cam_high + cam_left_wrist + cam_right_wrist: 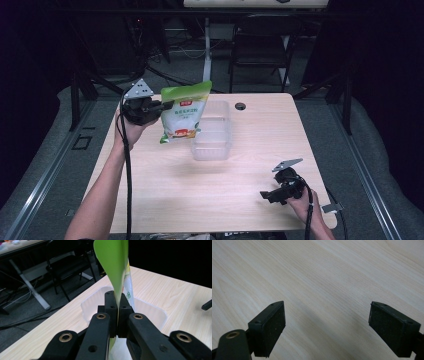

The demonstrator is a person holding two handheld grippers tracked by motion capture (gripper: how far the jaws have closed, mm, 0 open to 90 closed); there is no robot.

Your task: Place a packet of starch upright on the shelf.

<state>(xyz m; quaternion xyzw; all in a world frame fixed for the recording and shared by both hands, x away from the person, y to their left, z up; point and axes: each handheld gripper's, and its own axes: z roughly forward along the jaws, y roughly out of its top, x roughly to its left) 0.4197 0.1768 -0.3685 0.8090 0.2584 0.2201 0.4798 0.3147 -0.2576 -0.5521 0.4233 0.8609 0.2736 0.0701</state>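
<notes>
We hold the green and white pouch (183, 112) in the air with the left gripper (117, 312), whose 2 jaws are pressed together on 1 thin side seam of it. The pouch hangs just past the jaw tips, above and slightly to the near side of the clear plastic tub (212, 137) that stands on the surface (250, 165) beyond them.

The main risk, as we judge it, is the grip: the jaws pinch only a narrow strip of slick film, so the weight of the contents could let the pouch twist or slide out if we swing it quickly. A second risk is the tub itself: it looks light, and if the pouch's lower corner catches its rim on the way down, it may tip or skid away from the jaws.

The right gripper (327, 325) rests low over bare wood, well apart from the tub, its jaws spread wide with nothing between them. We have open room on all sides of the tub, and the surface's far edge lies well beyond it.
</notes>
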